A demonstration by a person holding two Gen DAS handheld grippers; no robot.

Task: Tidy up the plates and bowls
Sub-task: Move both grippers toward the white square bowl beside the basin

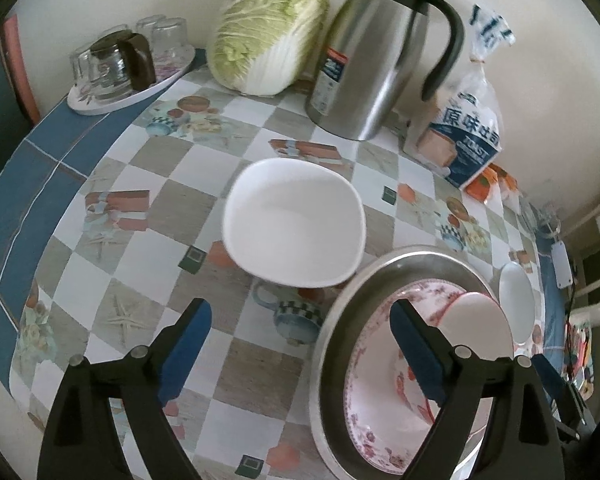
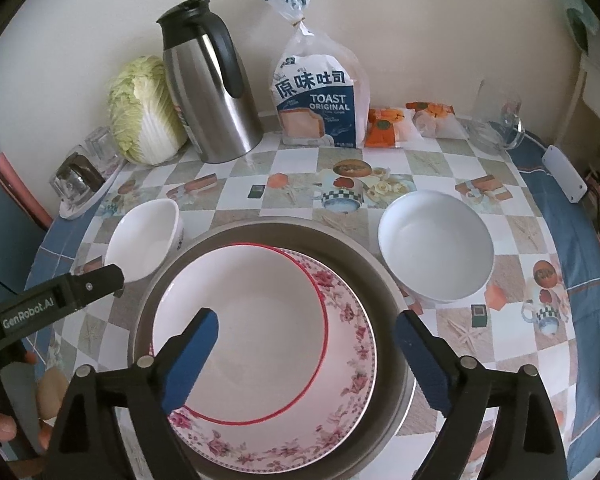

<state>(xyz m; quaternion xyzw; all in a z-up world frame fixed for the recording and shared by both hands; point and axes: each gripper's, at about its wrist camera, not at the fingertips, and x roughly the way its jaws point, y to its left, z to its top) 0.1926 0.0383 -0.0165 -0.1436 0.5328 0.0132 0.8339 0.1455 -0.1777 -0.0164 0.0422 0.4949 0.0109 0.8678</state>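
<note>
While both grippers hover with jaws spread wide and nothing between them, the left gripper faces a square white bowl at twelve o'clock. Under the right gripper, a red-rimmed plate lies on a floral plate inside a metal pan, a round white bowl at two o'clock.

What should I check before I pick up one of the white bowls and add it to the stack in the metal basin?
1. Left gripper open and holding nothing: ok.
2. Right gripper open and holding nothing: ok.
3. Squarish white bowl upright, apart from the thermos: ok.
4. Round white bowl upright on the table, outside the metal basin: ok.
5. Stack ready: red-rimmed plate lies on the floral plate but sits off-centre: not ok.
6. Either bowl dry and unchipped: cannot tell.
</note>
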